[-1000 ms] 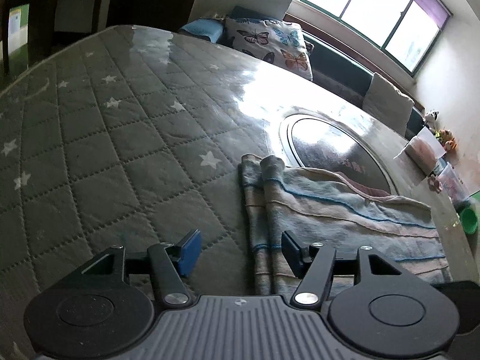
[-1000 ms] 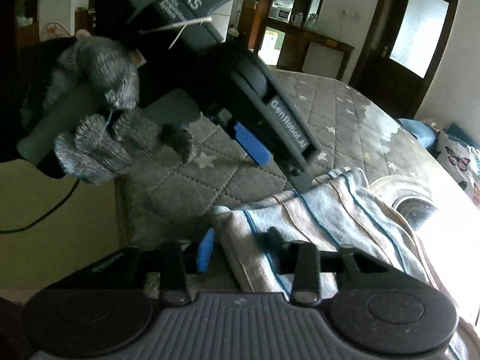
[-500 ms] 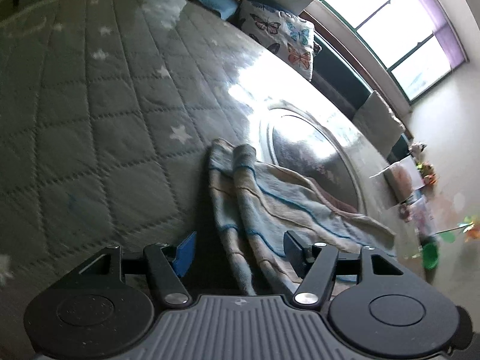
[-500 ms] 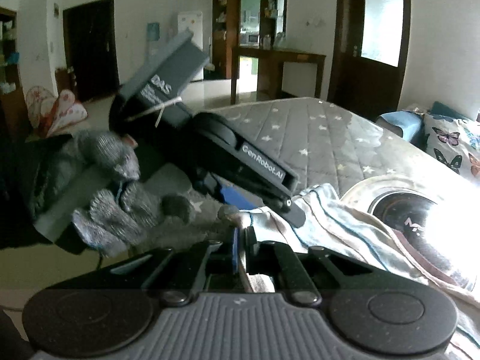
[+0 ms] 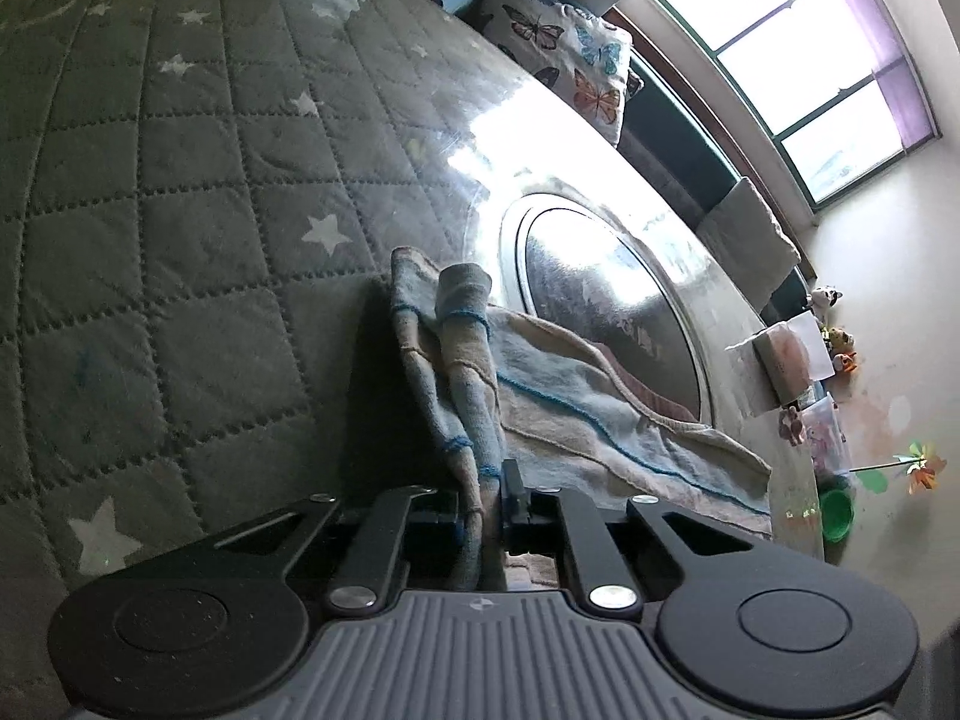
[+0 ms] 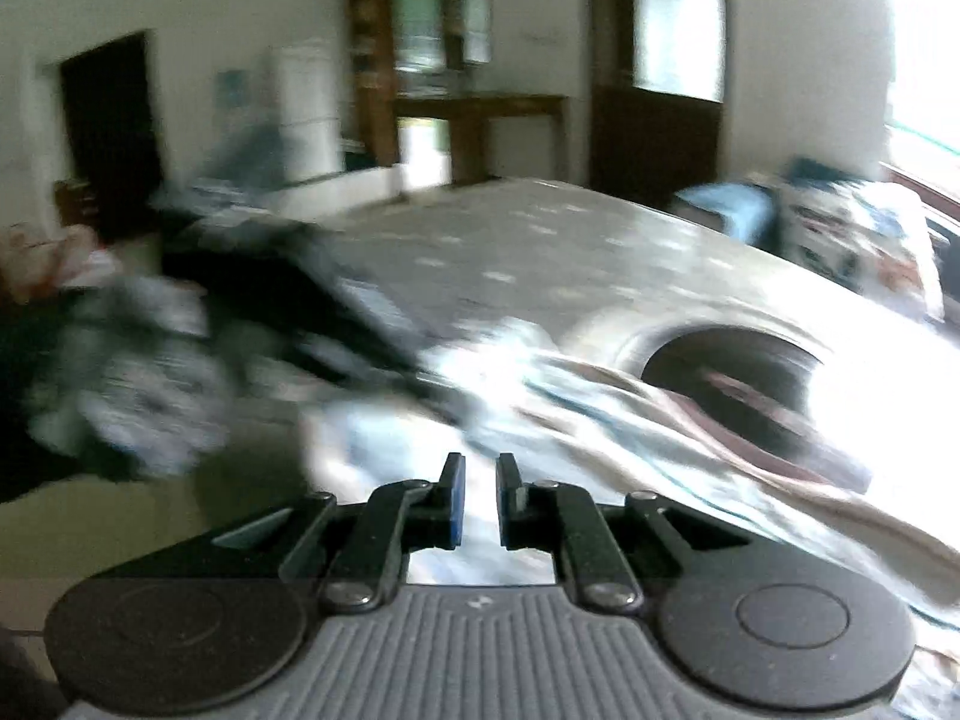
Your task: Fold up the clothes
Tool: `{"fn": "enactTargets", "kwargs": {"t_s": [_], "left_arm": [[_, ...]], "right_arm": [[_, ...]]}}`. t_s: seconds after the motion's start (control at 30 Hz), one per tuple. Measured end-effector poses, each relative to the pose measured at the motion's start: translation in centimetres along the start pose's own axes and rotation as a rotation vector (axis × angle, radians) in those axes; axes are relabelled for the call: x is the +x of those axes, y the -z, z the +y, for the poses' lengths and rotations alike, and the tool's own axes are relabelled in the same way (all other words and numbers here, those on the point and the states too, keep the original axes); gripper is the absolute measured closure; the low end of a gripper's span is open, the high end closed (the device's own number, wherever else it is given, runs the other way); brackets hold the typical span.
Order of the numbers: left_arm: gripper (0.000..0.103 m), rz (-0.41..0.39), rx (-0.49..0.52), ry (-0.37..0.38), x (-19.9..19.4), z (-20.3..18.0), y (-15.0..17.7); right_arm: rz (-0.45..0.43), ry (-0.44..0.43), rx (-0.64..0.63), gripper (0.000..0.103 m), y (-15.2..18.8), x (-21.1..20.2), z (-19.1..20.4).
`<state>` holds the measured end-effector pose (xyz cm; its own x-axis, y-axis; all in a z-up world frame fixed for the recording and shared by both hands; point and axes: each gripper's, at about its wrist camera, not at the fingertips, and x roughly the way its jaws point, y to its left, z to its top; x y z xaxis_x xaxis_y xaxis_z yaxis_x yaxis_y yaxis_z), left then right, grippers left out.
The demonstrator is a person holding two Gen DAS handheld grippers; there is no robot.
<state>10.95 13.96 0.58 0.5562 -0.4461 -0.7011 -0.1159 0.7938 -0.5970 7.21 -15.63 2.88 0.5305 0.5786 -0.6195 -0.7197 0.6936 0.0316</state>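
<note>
**Both claws at the striped garment's near edge**

Left wrist view: the left claw (image 5: 489,498) is pinched tight on a bunched fold of the striped garment (image 5: 576,396), which trails away over the star-quilted mattress (image 5: 180,228) and partly covers a round glossy emblem (image 5: 606,294). To fold well, keep the edge taut and lift evenly. The claw sits low, pointing along the bed.

Right wrist view: heavily blurred. The right claw (image 6: 477,501) shows a narrow gap with pale cloth (image 6: 600,414) between its fingers; whether it truly grips, I cannot tell. The gloved left hand (image 6: 132,378) appears at left.
</note>
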Motion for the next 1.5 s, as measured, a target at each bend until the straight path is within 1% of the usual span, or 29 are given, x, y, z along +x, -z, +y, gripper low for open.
{"fn": "enactTargets", "kwargs": {"t_s": [0.03,0.13,0.2,0.3,0.4,0.47,0.53,0.67,0.73,0.87,0.97,1.13,1.27,1.37,1.5], "left_arm": [[0.092,-0.003,0.004,0.000,0.0,-0.2,0.0],[0.093,-0.013,0.011,0.007,-0.4,-0.8,-0.1],[0.093,-0.022,0.019,0.013,-0.7,-1.3,-0.3],[0.093,-0.033,0.029,0.024,-1.2,-2.0,-0.5],[0.093,-0.041,0.043,0.036,-1.4,-2.9,-0.7],[0.093,-0.044,0.049,0.041,-1.6,-3.4,-0.9],[0.093,-0.046,0.055,0.048,-1.7,-3.9,-1.0],[0.093,-0.043,0.046,0.052,-1.8,-4.7,-1.3],[0.093,-0.049,0.049,0.053,-2.0,-5.5,-1.4],[0.093,-0.056,0.064,0.062,-2.2,-7.8,-1.7],[0.093,-0.066,0.100,0.066,-2.3,-10.4,-1.8],[0.093,-0.064,0.151,0.066,-1.5,-15.1,-1.4],[0.093,-0.047,0.202,0.058,0.1,-19.3,-0.4],[0.093,-0.021,0.228,0.038,1.9,-22.2,0.5],[0.093,0.024,0.263,0.007,5.5,-26.0,2.0]], "right_arm": [[0.008,0.032,0.014,0.094,0.1,0.2,-0.8],[0.052,0.165,0.080,0.094,0.8,1.9,-4.5],[0.068,0.215,0.111,0.094,1.3,3.1,-6.3],[0.092,0.246,0.142,0.094,1.9,4.6,-7.8],[0.091,0.266,0.131,0.094,2.5,5.8,-8.1],[0.091,0.271,0.125,0.094,2.5,5.9,-8.0],[0.088,0.267,0.133,0.094,2.6,5.3,-7.9],[0.097,0.270,0.105,0.094,3.1,4.3,-7.1],[0.087,0.269,0.102,0.094,3.3,3.5,-6.7],[0.100,0.231,0.104,0.094,4.5,2.1,-5.7],[0.106,0.216,0.072,0.093,5.5,0.9,-4.4],[0.114,0.159,0.051,0.091,7.4,-1.5,-2.9],[0.086,0.134,0.058,0.091,8.7,-3.8,-2.7],[0.042,0.149,0.117,0.090,9.6,-6.3,-3.8],[-0.008,0.208,0.198,0.087,11.2,-9.3,-6.2]]}}
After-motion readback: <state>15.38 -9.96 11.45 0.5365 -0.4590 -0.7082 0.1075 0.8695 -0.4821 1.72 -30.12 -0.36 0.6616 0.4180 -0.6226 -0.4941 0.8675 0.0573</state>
